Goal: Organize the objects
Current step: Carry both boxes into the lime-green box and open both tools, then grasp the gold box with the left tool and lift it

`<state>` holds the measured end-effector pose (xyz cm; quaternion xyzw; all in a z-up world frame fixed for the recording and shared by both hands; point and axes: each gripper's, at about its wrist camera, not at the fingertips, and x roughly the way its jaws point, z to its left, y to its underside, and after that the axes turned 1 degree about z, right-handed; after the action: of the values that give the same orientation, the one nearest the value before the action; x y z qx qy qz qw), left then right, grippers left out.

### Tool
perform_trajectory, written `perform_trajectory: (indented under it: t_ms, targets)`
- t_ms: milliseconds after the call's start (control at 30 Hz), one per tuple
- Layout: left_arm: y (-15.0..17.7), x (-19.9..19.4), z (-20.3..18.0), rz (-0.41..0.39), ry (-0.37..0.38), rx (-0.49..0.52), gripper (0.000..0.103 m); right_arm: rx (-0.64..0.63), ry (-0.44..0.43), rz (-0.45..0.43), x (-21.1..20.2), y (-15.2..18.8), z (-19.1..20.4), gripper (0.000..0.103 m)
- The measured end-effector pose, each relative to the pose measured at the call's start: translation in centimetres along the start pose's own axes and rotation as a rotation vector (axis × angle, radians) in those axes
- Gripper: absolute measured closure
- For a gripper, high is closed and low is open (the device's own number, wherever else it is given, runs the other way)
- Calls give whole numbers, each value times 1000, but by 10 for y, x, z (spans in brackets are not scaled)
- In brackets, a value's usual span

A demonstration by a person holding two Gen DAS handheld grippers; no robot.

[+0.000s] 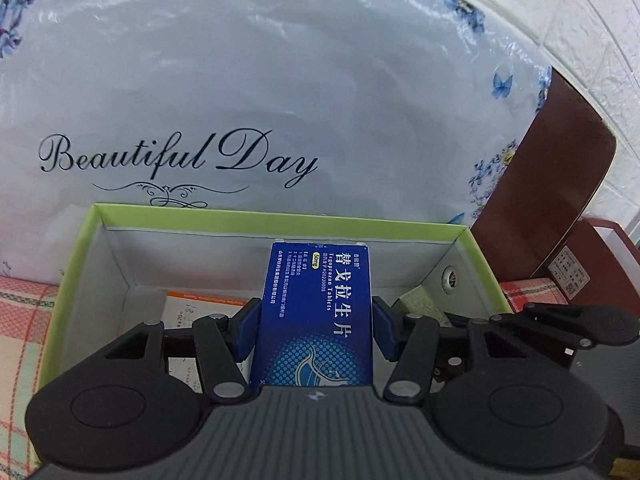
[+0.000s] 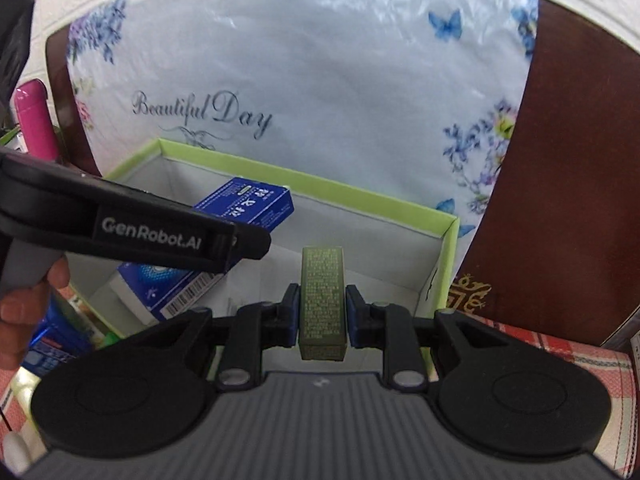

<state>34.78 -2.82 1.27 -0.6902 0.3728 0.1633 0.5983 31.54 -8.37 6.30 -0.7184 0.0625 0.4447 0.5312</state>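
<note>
Evidently both grippers were poised over the green-rimmed box [image 1: 276, 222] to drop their loads inside. The left gripper [image 1: 314, 328] pinched a blue medicine carton [image 1: 316, 316] lengthwise, its far end near the box's back wall. The right gripper [image 2: 322, 312] clamped a slim olive carton [image 2: 322, 300] toward the box's right wall. An orange-edged packet [image 1: 200, 308] already lay on the box floor at the left, crowding the landing spot. Behind the back edge leaned a floral "Beautiful Day" bag [image 1: 280, 100]; a pink bottle [image 2: 34, 120] stood outside, beyond the left corner.
</note>
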Motion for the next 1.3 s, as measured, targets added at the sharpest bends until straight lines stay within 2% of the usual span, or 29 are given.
perform_trajectory:
  t_ms: [67, 100, 133, 267, 333, 433, 533, 700, 900, 1033, 1300]
  targets:
    - [2, 1, 1, -13, 4, -2, 29, -15, 18, 7, 4, 1, 2, 80]
    - [2, 1, 2, -14, -1, -1, 22, -28, 23, -1, 4, 1, 3, 71]
    - [2, -2, 3, -19, -9, 0, 22, -29, 25, -9, 2, 1, 4, 55]
    - [3, -36, 9, -77, -13, -22, 22, -12, 10, -132, -36, 0, -4, 46]
    - [6, -60, 9, -114, -28, -42, 20, 15, 25, -218, -65, 2, -7, 28]
    - [16, -93, -1, -144, -66, -29, 17, 37, 52, -329, -108, 12, -8, 15]
    - [36, -116, -14, -152, -90, 6, 17, 51, 48, -381, -141, 27, -4, 5]
    - [85, -146, -27, -160, -69, 27, 17, 33, 57, -402, -176, 66, 13, 1]
    - [136, -158, -34, -103, -75, 11, 17, 39, 57, -396, -203, 117, 32, 0]
    - [163, -161, -33, -62, -85, -8, 17, 61, 51, -369, -210, 149, 38, 0]
    - [215, -166, -25, -2, -104, 23, 17, 88, 37, -295, -208, 197, 42, 0]
